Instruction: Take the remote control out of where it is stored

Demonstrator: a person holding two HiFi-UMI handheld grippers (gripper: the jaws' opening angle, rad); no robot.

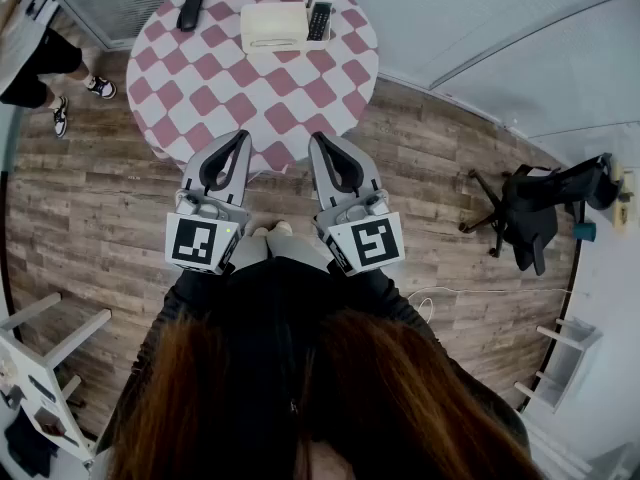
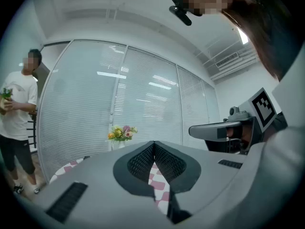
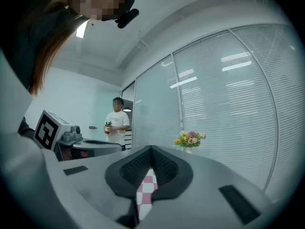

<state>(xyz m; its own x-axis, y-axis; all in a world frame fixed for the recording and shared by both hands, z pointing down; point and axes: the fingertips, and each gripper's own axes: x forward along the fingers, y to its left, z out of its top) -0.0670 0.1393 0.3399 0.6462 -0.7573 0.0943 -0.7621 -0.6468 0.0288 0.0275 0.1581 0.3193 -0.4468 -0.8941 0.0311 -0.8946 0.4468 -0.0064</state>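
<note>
Remote control (image 1: 319, 20) sits far across one round checkered table (image 1: 300, 98), in the right end of a cream holder (image 1: 272, 26). Two grippers, left (image 1: 243, 136) and right (image 1: 316, 139), hover at the near edge, both closed and empty. A second remote (image 1: 190, 8) lies left of the holder.

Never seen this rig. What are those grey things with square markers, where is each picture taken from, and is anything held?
A person holds a two-jaw tool in each hand: the left gripper and right gripper. One picture comes from a camera on the person's head, looking down; the other two from cameras riding on the grippers. Both are shut and empty, short of the round checkered table. On it sits a cream box with a dark remote control in it.
</note>
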